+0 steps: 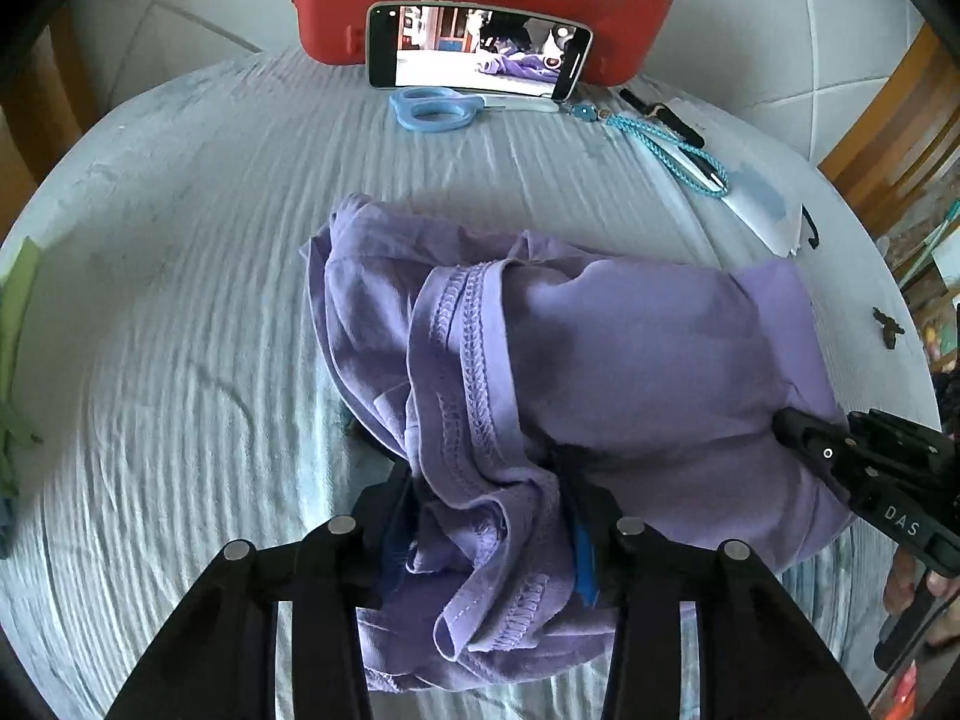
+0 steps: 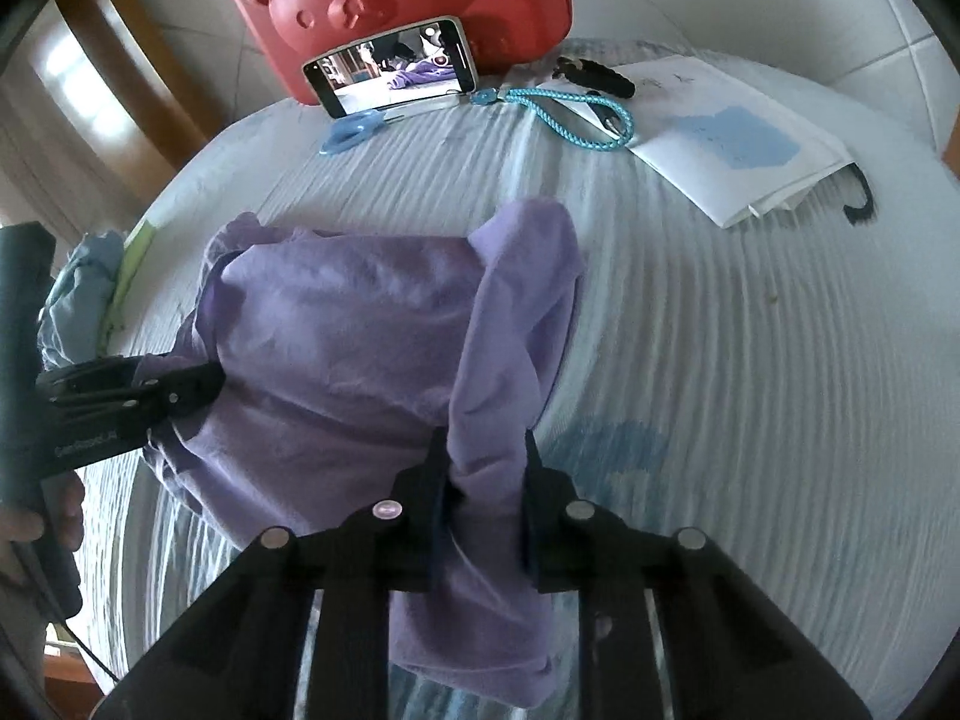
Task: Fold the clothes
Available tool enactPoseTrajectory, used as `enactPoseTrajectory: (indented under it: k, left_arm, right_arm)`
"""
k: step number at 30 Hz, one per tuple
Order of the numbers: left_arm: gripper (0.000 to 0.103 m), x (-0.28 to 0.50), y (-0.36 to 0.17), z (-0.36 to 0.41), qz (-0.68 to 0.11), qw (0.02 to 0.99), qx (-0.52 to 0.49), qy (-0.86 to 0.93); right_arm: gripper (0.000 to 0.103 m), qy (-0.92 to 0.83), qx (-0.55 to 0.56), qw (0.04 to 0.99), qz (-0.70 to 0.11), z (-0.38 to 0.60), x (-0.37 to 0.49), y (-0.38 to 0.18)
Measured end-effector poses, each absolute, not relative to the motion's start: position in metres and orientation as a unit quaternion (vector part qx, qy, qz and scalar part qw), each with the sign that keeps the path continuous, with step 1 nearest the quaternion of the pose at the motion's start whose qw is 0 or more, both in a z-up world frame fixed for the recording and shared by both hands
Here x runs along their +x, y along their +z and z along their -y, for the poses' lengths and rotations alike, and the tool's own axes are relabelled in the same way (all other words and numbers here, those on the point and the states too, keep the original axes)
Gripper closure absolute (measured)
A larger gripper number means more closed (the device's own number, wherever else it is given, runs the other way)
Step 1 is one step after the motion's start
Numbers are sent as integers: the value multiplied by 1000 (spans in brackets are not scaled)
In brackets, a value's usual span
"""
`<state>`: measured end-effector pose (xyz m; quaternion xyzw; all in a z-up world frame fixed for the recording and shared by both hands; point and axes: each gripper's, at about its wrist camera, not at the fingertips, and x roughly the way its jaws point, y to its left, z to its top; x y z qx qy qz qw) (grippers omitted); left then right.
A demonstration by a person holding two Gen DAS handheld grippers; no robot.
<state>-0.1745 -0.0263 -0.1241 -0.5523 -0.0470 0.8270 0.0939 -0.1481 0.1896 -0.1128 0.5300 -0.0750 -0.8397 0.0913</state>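
A crumpled purple garment (image 1: 660, 348) lies in the middle of the cloth-covered table (image 1: 180, 360), its stitched hem turned up toward me. My left gripper (image 1: 486, 480) is shut on a bunched fold of that hem at the near edge. In the right wrist view the same garment (image 2: 348, 312) is a rumpled heap, and my right gripper (image 2: 485, 456) is shut on a thick fold at its right side. Each gripper shows in the other view: the right gripper (image 1: 786, 420) presses into the garment's right edge, and the left gripper (image 2: 198, 387) bites its left edge.
At the back stands a red bear-faced case (image 2: 408, 6) with a phone (image 2: 393, 66) leaning on it. Blue scissors (image 1: 429, 111), a blue braided lanyard (image 2: 576, 120) and white papers (image 2: 732, 138) lie near it. A light blue cloth (image 2: 84, 294) sits at the left edge.
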Motion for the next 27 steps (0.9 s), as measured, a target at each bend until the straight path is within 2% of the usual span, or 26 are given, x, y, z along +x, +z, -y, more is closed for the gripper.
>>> enactPoseTrajectory:
  k: [5,6,7,8,10,13,19,27]
  left_arm:
    - [62,-179,-124,33,73,99,-555,823]
    - [64,-179,-124,33,78,98,-555,823]
    - [73,-178,-124,34,87,99,-554,822]
    - [77,-176,-124,34,100,99,-554,821]
    - [80,-173,-124,35,118,99,-551,820]
    - [84,-168,-117,41,135,100,-546,821]
    - [84,-144,-57,38,112,121,-501,850]
    - [84,-110,-15,66,136,118,-470,864]
  right_arm:
    - [83,-828,545,93,90,-194,-153,-114]
    - [83,-827,547,94,90,-193,-154,-114]
    - [84,-827,548,94,89,-193,-155,-113]
    - [85,-827,548,92,88,-193,-155,-113]
    - [92,-831,543,84,86,-192,-150,-110]
    - [93,-839,529,85,99,-196,-139,-100]
    - [93,-862,480,112,114,-206,-116,-49]
    - [93,-883,432,156,94,-190,-90,20]
